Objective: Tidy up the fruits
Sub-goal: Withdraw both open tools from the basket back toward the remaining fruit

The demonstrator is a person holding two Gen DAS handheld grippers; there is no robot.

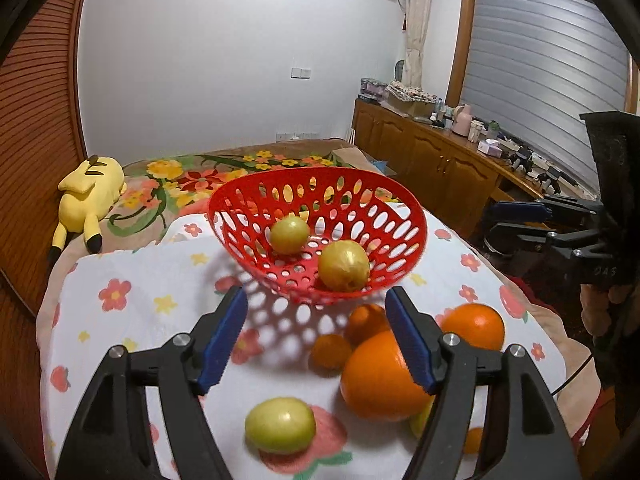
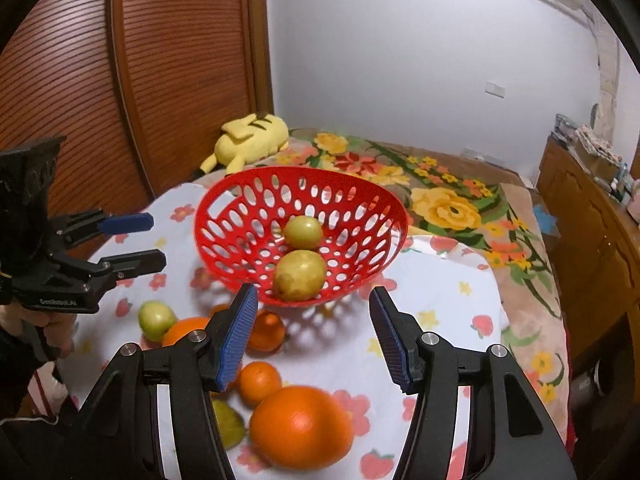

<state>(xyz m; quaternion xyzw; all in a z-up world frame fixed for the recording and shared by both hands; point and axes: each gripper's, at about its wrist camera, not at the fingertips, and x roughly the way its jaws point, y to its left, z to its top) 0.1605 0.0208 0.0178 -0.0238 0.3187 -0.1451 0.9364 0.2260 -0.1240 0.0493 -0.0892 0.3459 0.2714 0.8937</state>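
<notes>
Fruits lie scattered on a white cloth (image 1: 132, 264) printed with small flowers, and the cloth covers a bed with a floral blanket (image 2: 448, 200). A red perforated basket (image 1: 248, 196) stands on the cloth toward the far side and holds two yellow-green fruits, the nearer one (image 1: 343, 265) larger than the one behind it (image 1: 289, 234). The left gripper (image 1: 316, 340) hovers low over the cloth with its jaws spread wide and nothing between them; the right gripper (image 2: 312, 340) hangs likewise, wide apart and empty, just in front of the basket. A yellow plush toy (image 1: 90, 192) lies on the blanket beyond the cloth, near the wooden wall. In front of the basket a large orange (image 1: 380, 376) sits nearest the left gripper, with a second orange (image 1: 474, 326) beside it, a green fruit (image 1: 280, 425) close to the camera, and two small tangerines (image 1: 331, 352) (image 1: 366, 322) lying between the oranges and the basket.
</notes>
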